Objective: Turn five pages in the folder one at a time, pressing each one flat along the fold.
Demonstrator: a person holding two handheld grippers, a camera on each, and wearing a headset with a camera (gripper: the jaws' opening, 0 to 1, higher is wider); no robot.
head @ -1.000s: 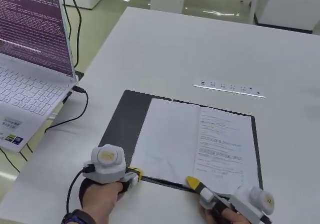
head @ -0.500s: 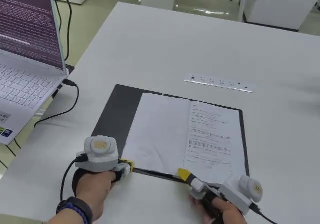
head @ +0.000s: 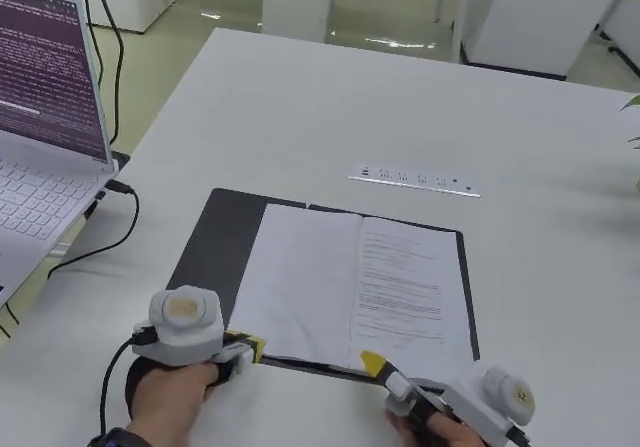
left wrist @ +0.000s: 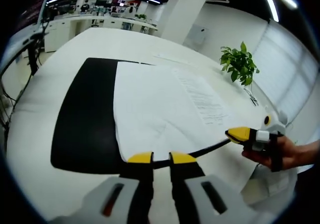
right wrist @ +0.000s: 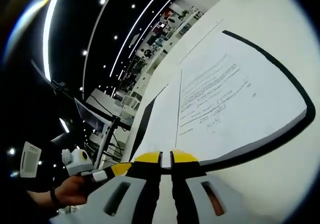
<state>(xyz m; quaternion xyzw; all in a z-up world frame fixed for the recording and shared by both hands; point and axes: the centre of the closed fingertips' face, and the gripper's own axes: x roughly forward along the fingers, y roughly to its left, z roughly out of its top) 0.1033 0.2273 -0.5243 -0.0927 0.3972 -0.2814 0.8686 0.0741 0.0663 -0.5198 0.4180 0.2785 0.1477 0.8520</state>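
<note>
1. Right now, lying open and flat on the white worktop (head: 330, 107): a black folder (head: 215, 242), close to the front edge.
2. On its left side, a blank white page (head: 295, 287) with a few soft wrinkles. On its right side, a printed page (head: 405, 287), the words too tiny to read.
3. Left of the blank white page, a wide bare strip of black cover.
4. Next, left claw (head: 250, 348), held in a hand (head: 175, 402). Tips drawn close, just a thin dark slit between them, gripping nothing. Parked right at the front edge of the folder, by the near corner of the blank white page. Touching it or not: hard to tell.
5. Then right claw (head: 372, 363), held in the other hand (head: 430, 432). Tips pressed together, gripping nothing. Pointing at the front edge of the folder, near the fold. Cannot tell whether touching the paper.
6. Both hands cut off by the bottom of the head view, the one on the right mostly out of the picture.
7. Far left, a laptop (head: 45, 87), cut off by the edge, screen full of lines too small to read. Beside it, a black cable (head: 132, 217) curling over the worktop.
8. Behind the folder, a thin socket strip (head: 415, 181) set into the worktop, its little marks too small to make out.
9. Seen from the left gripper view, a green plant (left wrist: 239, 66) far past the folder, and a blurry room with ceiling lights behind.
</note>
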